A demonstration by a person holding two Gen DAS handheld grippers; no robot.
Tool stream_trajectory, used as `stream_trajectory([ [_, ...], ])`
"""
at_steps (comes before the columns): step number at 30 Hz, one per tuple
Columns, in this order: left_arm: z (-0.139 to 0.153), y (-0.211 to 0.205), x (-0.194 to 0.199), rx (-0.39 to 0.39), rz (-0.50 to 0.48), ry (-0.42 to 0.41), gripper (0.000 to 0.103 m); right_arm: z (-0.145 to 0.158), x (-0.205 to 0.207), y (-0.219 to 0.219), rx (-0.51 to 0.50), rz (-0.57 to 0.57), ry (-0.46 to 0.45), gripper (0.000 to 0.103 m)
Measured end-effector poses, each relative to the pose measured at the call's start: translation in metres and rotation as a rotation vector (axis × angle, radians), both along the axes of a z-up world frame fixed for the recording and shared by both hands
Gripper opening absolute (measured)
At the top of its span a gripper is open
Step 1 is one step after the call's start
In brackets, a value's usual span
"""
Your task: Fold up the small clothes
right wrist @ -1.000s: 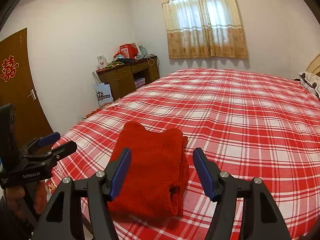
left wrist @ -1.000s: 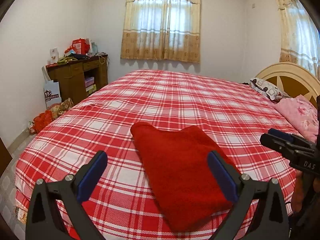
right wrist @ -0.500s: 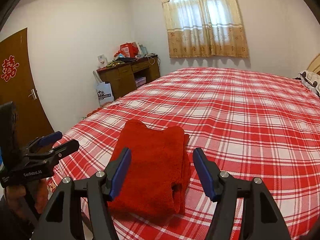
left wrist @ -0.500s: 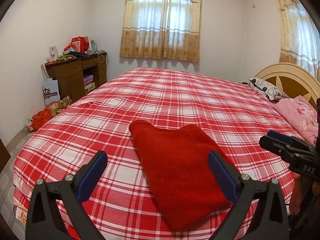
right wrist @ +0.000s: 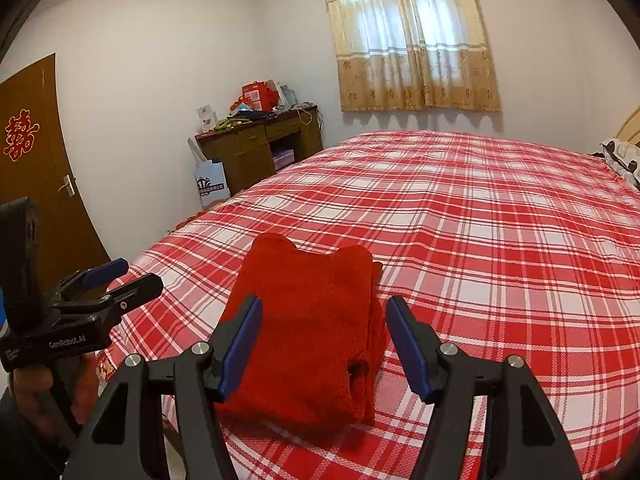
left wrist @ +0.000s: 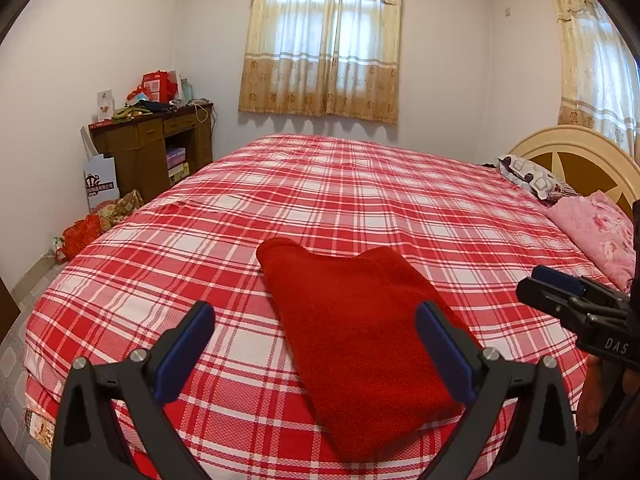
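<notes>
A folded red fleece garment [left wrist: 356, 332] lies flat on the red plaid bed [left wrist: 360, 200] near its front edge; it also shows in the right wrist view [right wrist: 308, 332]. My left gripper [left wrist: 316, 348] is open and empty, held just in front of and above the garment. My right gripper [right wrist: 324, 340] is open and empty, hovering over the garment's near end. Each gripper shows in the other's view: the right one at the right edge [left wrist: 560, 296], the left one at the left edge [right wrist: 116, 280].
A pink floral pillow [left wrist: 600, 236] and a patterned pillow [left wrist: 532, 176] lie by the cream headboard [left wrist: 580, 152]. A brown desk [left wrist: 156, 148] with clutter stands by the left wall, bags [left wrist: 100, 216] on the floor. A brown door [right wrist: 36, 168] is at left.
Both grippers have drifted very slightly; the view has shifted a little. The garment has not moved and both grippers stay open.
</notes>
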State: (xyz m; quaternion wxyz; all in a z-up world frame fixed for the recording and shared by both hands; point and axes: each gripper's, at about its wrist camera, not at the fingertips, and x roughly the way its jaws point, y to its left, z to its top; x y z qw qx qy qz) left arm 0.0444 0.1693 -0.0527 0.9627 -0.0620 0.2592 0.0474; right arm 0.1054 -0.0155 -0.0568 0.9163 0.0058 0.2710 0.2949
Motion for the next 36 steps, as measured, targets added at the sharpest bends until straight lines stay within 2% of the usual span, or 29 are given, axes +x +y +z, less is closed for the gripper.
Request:
stream_trajectory([
  [17,-0.001,0.003,0.003,-0.007,-0.025,0.009,0.103,0.003,-0.003,-0.002,0.023,-0.009,-0.029,0.065],
  [22,0.001,0.006,0.003,0.003,0.002,-0.001,0.103,0.007,-0.006,-0.002,0.024,-0.005,-0.058,0.065],
  [36,-0.003,0.027,0.007,0.000,0.062,0.008,0.103,0.003,-0.009,0.004,0.007,0.017,-0.054,0.065],
])
